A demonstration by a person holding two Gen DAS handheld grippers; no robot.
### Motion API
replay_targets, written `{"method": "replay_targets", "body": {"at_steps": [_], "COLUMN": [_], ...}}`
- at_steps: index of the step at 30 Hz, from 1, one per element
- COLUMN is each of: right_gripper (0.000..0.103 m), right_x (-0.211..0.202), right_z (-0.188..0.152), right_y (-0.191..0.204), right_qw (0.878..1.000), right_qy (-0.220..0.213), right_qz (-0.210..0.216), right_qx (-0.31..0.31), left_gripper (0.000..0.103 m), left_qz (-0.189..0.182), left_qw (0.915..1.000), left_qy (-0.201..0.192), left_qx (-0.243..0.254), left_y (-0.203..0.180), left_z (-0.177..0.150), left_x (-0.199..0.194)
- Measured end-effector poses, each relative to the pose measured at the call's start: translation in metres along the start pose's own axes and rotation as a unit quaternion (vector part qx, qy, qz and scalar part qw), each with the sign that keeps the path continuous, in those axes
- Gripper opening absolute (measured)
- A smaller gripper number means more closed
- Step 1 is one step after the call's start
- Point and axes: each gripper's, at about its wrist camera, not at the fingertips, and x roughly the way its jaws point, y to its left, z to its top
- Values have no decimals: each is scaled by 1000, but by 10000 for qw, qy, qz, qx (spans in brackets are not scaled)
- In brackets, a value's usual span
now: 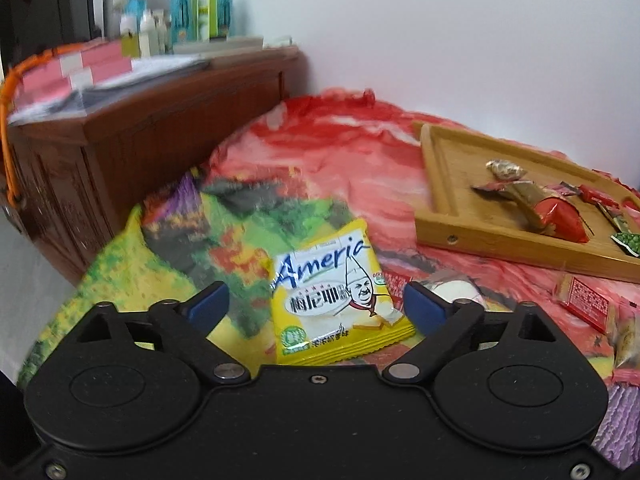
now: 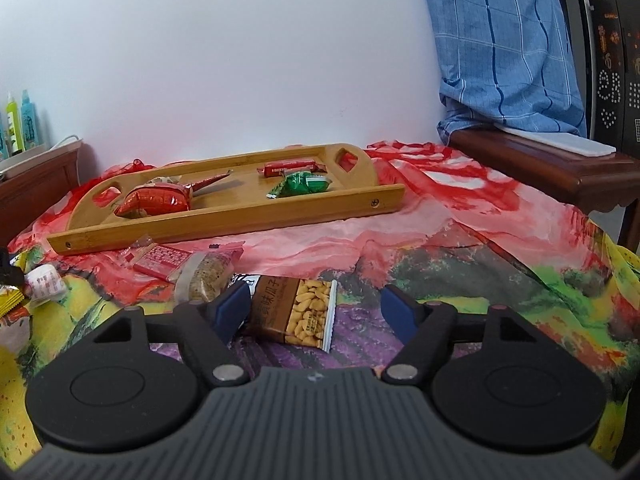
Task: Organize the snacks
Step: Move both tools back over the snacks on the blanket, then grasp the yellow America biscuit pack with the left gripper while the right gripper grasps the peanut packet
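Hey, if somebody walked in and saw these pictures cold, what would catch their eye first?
Probably the yellow biscuit packet lying between the open fingers of the left gripper, and the brown seed packet between those of the right gripper. Behind them, a wooden tray on the loud red cloth already holds several wrapped snacks.
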Motion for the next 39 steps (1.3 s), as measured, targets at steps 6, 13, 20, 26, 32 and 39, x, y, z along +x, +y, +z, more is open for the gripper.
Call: {"method": "replay_targets", "body": {"at_steps": [6, 13, 20, 26, 32, 39], "right_gripper": [82, 83, 85, 75, 67, 66], "right_x": [2, 9, 12, 13, 11, 3], "right_z": [-1, -7, -8, -3, 0, 6], "right_y": [2, 16, 20, 13, 7, -2], "right_qw": [9998, 9995, 9991, 9995, 9996, 9996], "right_qy": [-7, 65, 77, 154, 160, 52], "right_qz": [181, 246, 27, 189, 221, 224], "right_qx": [27, -211, -416, -193, -33, 184], "left_gripper": [70, 54, 52, 52, 52, 52], "left_qz": [-360, -517, -711, -889, -1048, -1158], "left_qw": [9986, 9986, 9971, 9949, 9922, 9897], "left_qy": [197, 135, 112, -2, -158, -249], "left_qx": [-343, -62, 258, 468, 650, 805], "left_y": [4, -5, -19, -33, -46, -57], "left_z": [-1, -1, -8, -9, -5, -2], "left_x": [10, 3, -12, -29, -44, -56]}}
